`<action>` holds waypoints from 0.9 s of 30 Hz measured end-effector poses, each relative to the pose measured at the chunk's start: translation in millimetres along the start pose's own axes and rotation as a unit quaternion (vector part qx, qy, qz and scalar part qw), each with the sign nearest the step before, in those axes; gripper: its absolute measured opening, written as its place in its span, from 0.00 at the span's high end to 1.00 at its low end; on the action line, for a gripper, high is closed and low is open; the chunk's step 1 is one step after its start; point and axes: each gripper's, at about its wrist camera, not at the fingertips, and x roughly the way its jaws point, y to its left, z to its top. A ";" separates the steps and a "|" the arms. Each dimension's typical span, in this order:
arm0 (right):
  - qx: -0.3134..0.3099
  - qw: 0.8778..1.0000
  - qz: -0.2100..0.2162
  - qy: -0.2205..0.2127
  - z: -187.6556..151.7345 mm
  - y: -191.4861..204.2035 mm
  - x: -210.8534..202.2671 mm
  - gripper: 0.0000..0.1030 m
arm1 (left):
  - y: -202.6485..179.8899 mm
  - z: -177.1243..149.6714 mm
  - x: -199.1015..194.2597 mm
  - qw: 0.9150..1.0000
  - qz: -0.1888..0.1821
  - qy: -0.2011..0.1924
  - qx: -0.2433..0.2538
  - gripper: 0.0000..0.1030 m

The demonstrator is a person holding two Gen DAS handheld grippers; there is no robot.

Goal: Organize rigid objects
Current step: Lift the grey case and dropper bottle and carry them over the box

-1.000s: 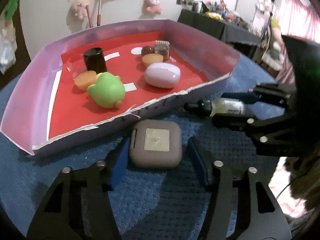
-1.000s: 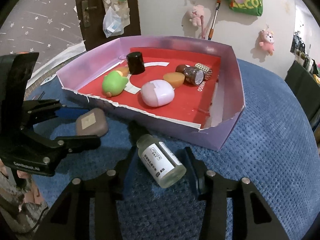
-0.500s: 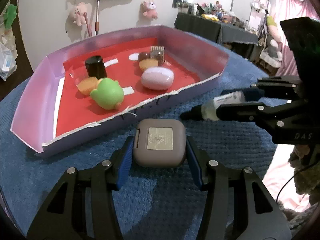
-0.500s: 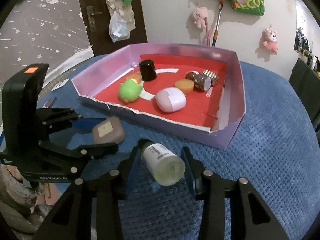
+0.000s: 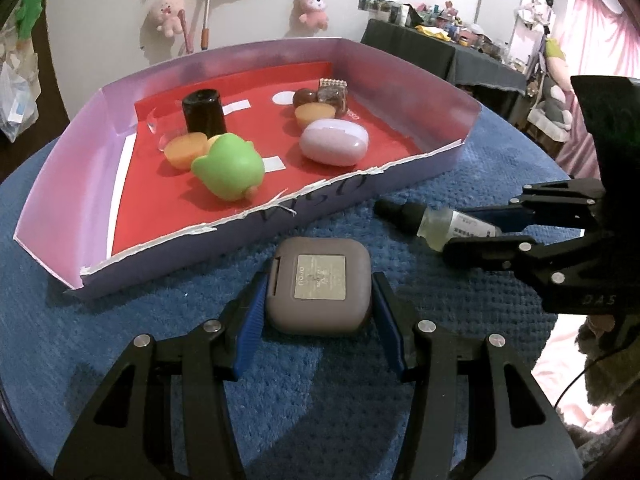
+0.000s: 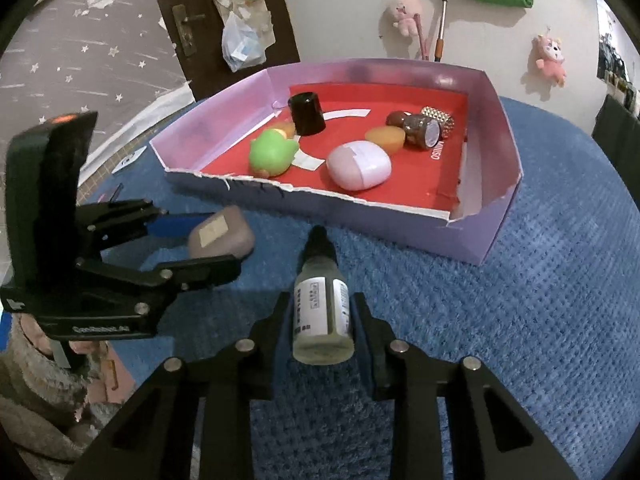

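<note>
Two handheld grippers, each clamped on its item, sit just short of the torn front wall of the purple tray (image 5: 424,166). The left gripper (image 5: 318,292) pinches the square grey case (image 5: 318,280) by its flanks. The right gripper (image 6: 322,320), jaws just closed, squeezes the dropper bottle (image 6: 322,304) — long axis in line with the fingers, black cap leading toward the tray. Both point steeply down — the tray lies straight ahead, beyond the fingertips.

Two close claw-mounted views – down-angled, sharing tray (image 5: 448,96)
</note>
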 end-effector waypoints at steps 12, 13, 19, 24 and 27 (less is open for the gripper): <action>-0.032 0.999 -0.025 0.003 3.7 14.3 6.5 0.71 | -3.8 -1.0 -2.7 1.000 0.002 0.000 0.007 0.53; -0.033 0.999 -0.024 0.001 4.1 15.1 4.8 0.71 | -3.7 -1.2 -4.3 1.000 0.001 -0.001 0.007 0.53; -0.037 0.999 -0.015 -0.014 8.2 20.0 -9.0 0.71 | -2.9 0.3 -17.1 1.000 -0.001 -0.016 0.004 0.53; -0.044 0.999 -0.012 -0.023 9.0 28.0 -19.6 0.71 | 0.0 0.6 -29.7 1.000 -0.003 -0.029 -0.002 0.53; -0.046 0.998 -0.003 -0.031 11.1 32.4 -29.0 0.71 | 1.6 1.1 -37.6 0.999 -0.006 -0.038 -0.005 0.53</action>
